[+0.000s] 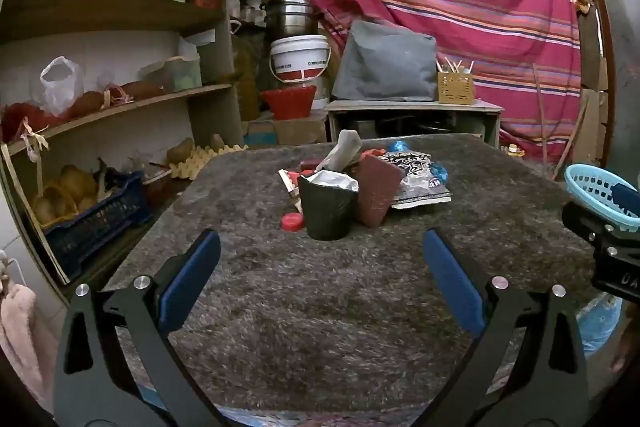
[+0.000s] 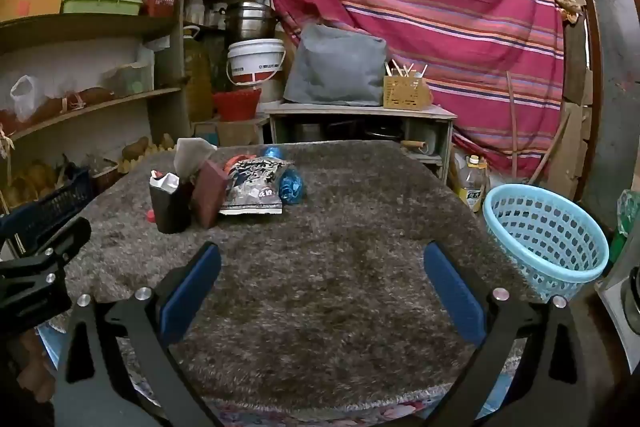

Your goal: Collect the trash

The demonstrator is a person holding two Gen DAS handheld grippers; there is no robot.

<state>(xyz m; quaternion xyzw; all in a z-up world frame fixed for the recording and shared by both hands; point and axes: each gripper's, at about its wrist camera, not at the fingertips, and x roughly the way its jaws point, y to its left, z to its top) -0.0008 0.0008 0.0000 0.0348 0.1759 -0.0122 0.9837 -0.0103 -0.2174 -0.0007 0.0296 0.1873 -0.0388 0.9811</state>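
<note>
So right now both grippers are hanging over the near end of the counter (image 1: 320, 307), which is covered in a shaggy grey-brown rug. The left gripper (image 1: 320, 251) is spread as wide as it goes with nothing between its blue pads, and the right gripper (image 2: 322, 263) is the same, wide open and empty. I'll use the black cup (image 1: 328, 207) as my landmark since it's the closest bit of the trash pile to me. It stands upright with crumpled white paper (image 1: 334, 181) stuffed in its mouth. Just left of the cup, touching or nearly touching its base, sits a red bottle cap (image 1: 292, 222). Leaning against the cup's right side is a dark red flat pad (image 1: 378, 193), tilted. Behind and right of the cup lies a crinkly black-and-white snack wrapper (image 1: 416, 179), with a crushed blue plastic bottle (image 2: 290, 185) poking out past it on the far side. Behind the cup a greyish crumpled piece (image 1: 346, 149) sticks up, and a small cardboard-looking scrap (image 1: 290, 183) lies off its left rear. The light blue basket (image 2: 546, 239) is well off to the right of the cup, beyond the counter's right edge, tipped with its mouth toward the upper left. Both grippers are well short of the cup.
</note>
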